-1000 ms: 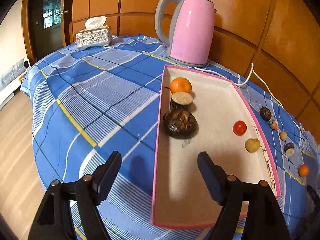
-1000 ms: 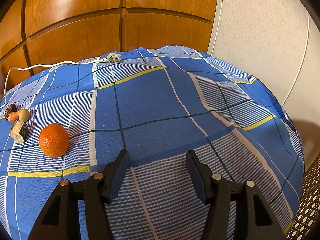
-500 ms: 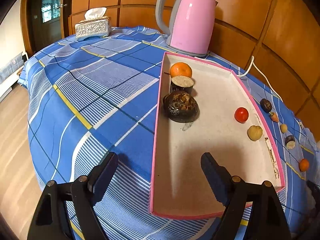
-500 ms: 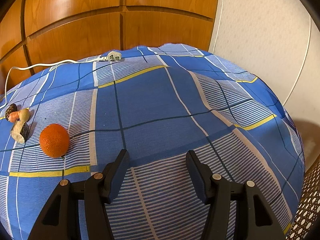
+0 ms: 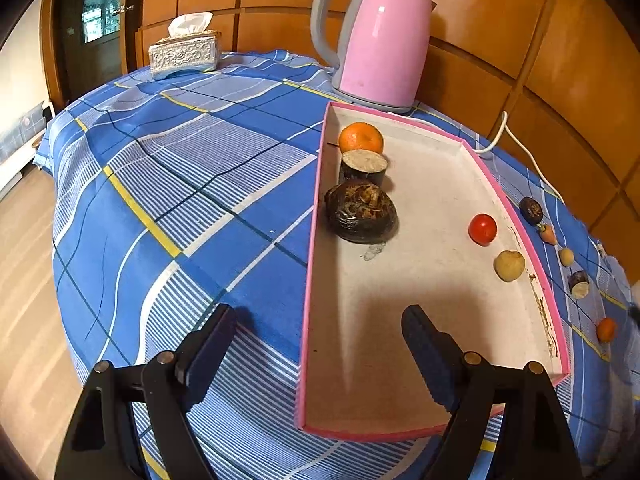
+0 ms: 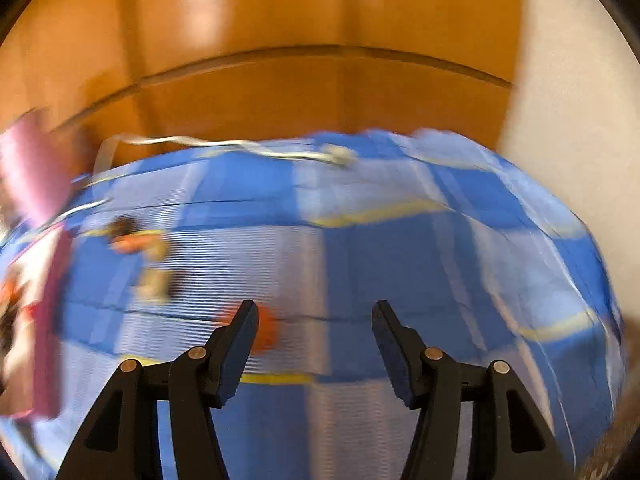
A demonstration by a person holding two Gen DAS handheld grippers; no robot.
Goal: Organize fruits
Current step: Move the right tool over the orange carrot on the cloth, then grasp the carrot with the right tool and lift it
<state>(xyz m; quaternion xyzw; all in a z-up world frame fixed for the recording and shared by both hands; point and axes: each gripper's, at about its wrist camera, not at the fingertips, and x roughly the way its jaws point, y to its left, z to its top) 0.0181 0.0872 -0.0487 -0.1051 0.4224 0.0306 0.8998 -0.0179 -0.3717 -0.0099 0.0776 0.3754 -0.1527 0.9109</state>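
Fruit sorting about half done: 5 pieces in the tray [image 5: 516,216], 5 left.
Beside the tray on the counter [image 5: 200,184] wait a tangerine [image 5: 606,329] and smaller bits; left gripper [image 5: 320,340] and right gripper [image 6: 314,334] jaws gape, holding nothing.

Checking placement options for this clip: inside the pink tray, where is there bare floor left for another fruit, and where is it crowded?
The pink tray is bare down its middle and across the near end by the left gripper. Its left wall is crowded: orange, cut dark piece, big brown fruit. The red fruit and pale fruit sit along the right wall.
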